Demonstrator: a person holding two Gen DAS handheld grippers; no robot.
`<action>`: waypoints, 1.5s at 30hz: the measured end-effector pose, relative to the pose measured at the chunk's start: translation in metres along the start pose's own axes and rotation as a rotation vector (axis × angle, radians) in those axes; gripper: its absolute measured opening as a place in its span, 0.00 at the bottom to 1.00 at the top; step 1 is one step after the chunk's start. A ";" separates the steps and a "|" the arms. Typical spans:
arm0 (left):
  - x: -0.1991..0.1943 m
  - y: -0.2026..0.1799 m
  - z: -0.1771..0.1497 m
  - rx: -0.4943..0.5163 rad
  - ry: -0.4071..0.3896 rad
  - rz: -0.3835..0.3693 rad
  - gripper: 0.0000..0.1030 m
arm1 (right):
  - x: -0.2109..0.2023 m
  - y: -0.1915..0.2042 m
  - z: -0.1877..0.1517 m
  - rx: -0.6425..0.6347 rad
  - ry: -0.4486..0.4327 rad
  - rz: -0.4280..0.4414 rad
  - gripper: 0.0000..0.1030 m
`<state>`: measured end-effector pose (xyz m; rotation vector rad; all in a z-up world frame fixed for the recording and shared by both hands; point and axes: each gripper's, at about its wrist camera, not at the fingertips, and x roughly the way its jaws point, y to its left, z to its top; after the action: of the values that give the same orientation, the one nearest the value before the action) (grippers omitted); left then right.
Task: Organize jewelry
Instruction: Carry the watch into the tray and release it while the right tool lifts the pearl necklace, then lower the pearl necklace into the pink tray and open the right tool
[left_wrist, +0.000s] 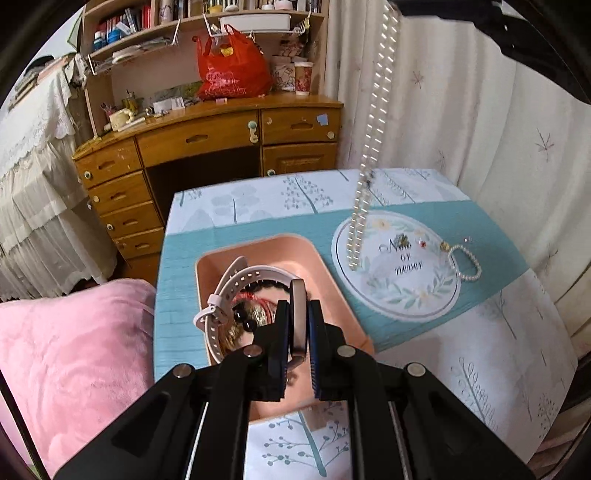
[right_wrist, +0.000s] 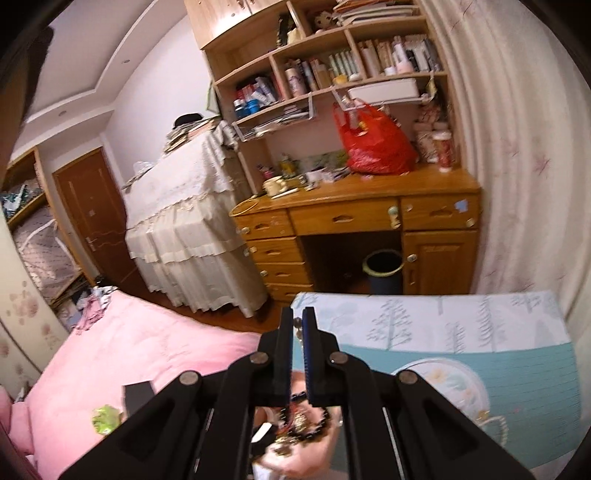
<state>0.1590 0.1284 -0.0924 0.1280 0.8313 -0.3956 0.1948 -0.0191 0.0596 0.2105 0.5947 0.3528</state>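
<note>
Two black handheld grippers work over a small table (left_wrist: 480, 369) covered with a cloth printed in pale trees and a teal band. The left gripper (left_wrist: 298, 306) has its jaws closed on the case of a pale pink watch (left_wrist: 297, 317), held edge-on just above a peach-coloured tray (left_wrist: 325, 273). The watch strap loops out to the left over the tray. The tray sits at the table's left edge and already holds dark beads, red cord and gold pieces.

The right gripper (right_wrist: 297, 326) has its jaws closed on a small dark clasp at its tips. In the left wrist view a long pearl necklace (left_wrist: 373, 122) hangs from above, its lower end dangling over a round white floral mat (left_wrist: 399, 295) to the right of the tray. A short pearl bracelet (left_wrist: 466, 261) and a few small trinkets lie on the mat's right edge.

The table's far edge drops off toward a wooden desk (left_wrist: 207, 140) with drawers; floor shows between them. A cream curtain (left_wrist: 480, 110) hangs close behind the table's right side. A pink quilt (left_wrist: 74, 350) presses against the left edge. On the desk stands a red plastic bag (left_wrist: 232, 70), with crowded bookshelves above. In the right wrist view a lace-draped piece of furniture (right_wrist: 184, 221) stands left of the desk, with a brown door (right_wrist: 88, 210) beyond.
</note>
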 end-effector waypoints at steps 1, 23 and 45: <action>0.003 0.001 -0.004 -0.005 0.009 -0.009 0.07 | 0.002 0.003 -0.002 0.000 0.008 0.013 0.04; 0.017 -0.003 -0.010 -0.062 0.081 -0.022 0.71 | 0.040 -0.015 -0.052 0.033 0.224 0.003 0.23; 0.079 -0.134 0.067 -0.051 0.090 -0.096 0.75 | -0.056 -0.177 -0.057 -0.003 0.104 -0.318 0.73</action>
<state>0.2014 -0.0352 -0.1003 0.0590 0.9384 -0.4614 0.1653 -0.1981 -0.0103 0.0921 0.7180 0.0574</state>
